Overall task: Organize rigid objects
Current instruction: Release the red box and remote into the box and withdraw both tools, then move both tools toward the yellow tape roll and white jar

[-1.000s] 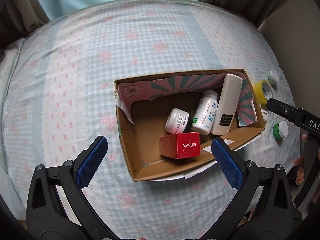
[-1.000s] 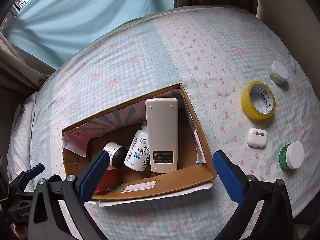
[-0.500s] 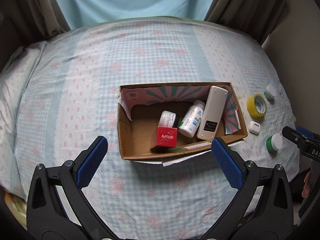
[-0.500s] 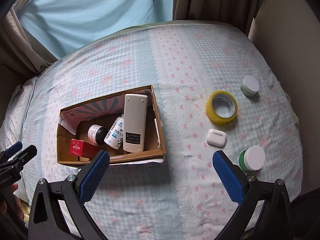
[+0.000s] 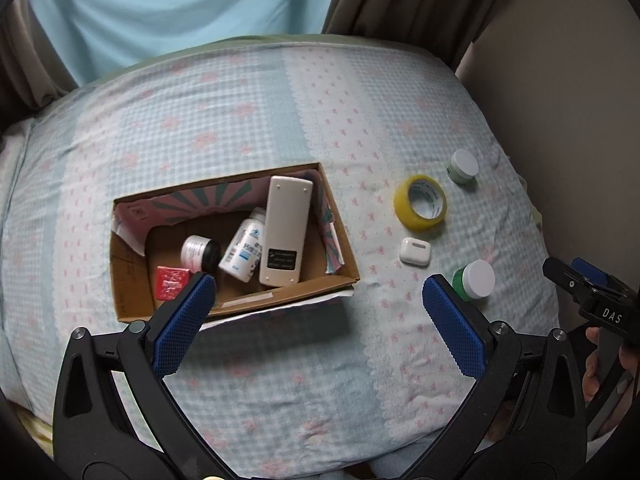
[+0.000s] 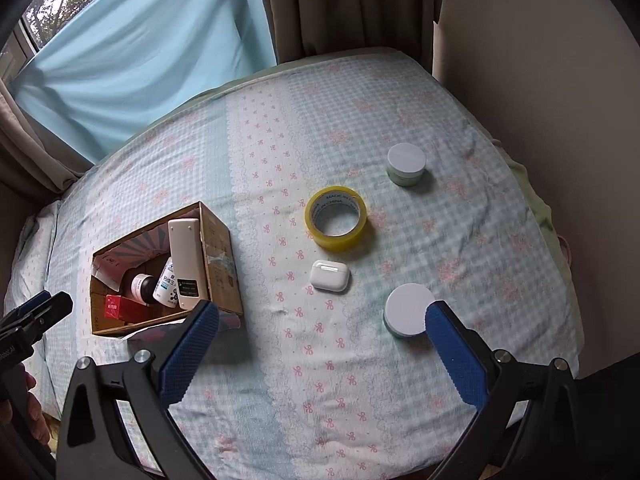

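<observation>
A cardboard box (image 5: 336, 280) (image 6: 224, 256) lies on the bed. It holds a white remote (image 5: 286, 230) (image 6: 185, 260), a white pill bottle (image 5: 244, 250), a small black-capped jar (image 5: 199, 253) and a red carton (image 5: 171, 282). To its right on the bedspread lie a yellow tape roll (image 5: 420, 202) (image 6: 336, 218), a white earbud case (image 5: 415, 251) (image 6: 330, 275), a green jar with a white lid (image 5: 474, 279) (image 6: 408, 310) and a pale jar (image 5: 463, 166) (image 6: 406, 164). My left gripper (image 5: 316, 316) is open and empty above the box's front right. My right gripper (image 6: 320, 344) is open and empty, near the green jar.
The bed has a blue checked bedspread (image 6: 280, 152) with pink bows. A light blue curtain (image 6: 132, 56) and brown drapes (image 6: 344, 4) hang behind it. A beige wall (image 6: 540, 60) runs along the right side. The other gripper shows at the view edges (image 5: 592, 296) (image 6: 28, 328).
Both grippers have pulled back and shifted right. The box looks smaller and sits further left, and the loose items on the right have come into fuller view. Both stay open.
</observation>
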The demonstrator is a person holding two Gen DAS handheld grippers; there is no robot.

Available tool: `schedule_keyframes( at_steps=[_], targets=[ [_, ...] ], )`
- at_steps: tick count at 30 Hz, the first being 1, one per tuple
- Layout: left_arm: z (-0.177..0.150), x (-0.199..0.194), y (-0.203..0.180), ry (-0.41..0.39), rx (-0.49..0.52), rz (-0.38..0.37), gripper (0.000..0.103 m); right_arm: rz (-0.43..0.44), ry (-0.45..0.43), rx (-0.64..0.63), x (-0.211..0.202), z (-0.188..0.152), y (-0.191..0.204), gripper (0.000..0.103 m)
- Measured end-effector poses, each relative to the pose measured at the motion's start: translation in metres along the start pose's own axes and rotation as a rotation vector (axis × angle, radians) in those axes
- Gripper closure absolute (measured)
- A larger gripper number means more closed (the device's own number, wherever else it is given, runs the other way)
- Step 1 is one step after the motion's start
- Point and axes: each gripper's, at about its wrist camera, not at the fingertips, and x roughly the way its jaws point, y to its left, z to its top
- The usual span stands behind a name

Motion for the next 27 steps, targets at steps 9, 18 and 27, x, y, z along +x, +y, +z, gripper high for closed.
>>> schedule_keyframes(
  at_steps=[9,18,27],
  targets=[
    [0.038,0.054,-0.089,0.091,0.204,-0.066,0.000,-0.018,0.056,0.077,0.013,-0.005,-0.066,0.000],
    [0.057,0.147,-0.156,0.248,0.425,-0.049,0.000,-0.050,0.151,0.041,0.056,-0.008,-0.083,0.000],
    [0.058,0.254,-0.190,0.354,0.574,-0.043,0.000,-0.060,0.286,-0.008,0.125,-0.017,-0.088,0.000]
  ],
)
